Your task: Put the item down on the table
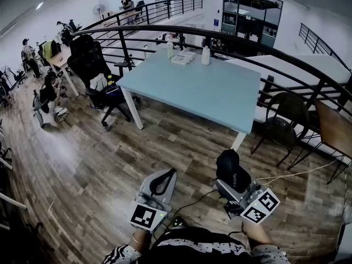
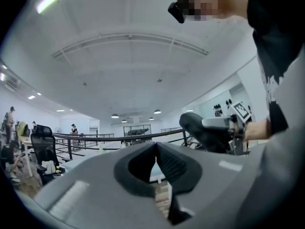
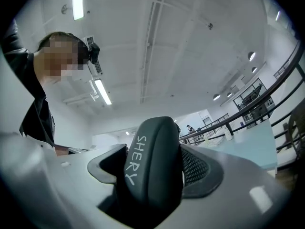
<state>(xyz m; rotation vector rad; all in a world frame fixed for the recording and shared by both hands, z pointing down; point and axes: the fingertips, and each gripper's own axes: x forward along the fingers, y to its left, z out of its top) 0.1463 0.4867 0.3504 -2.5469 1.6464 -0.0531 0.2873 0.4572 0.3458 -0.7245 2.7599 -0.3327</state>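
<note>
The right gripper (image 1: 236, 185) is pinching a dark rounded case (image 3: 151, 168) with white lettering on its side. Its jaws are spread wide around the case's body, and the case's upper end sticks out past their tips. The case looks like a light, stiff shell with a smooth skin. It could likely twist or slide between the pads, so a hold across its broad middle seems safest.

The left gripper (image 2: 156, 149) is pressed together on nothing and sits low in the head view, left of the other.

The light blue desk (image 1: 209, 92) fills the upper centre of the head view. It is well apart from the case, with bare wood floor (image 1: 82, 169) between them. Bottles (image 1: 205, 55) stand near its far edge, and the near part looks free for setting the case down.
</note>
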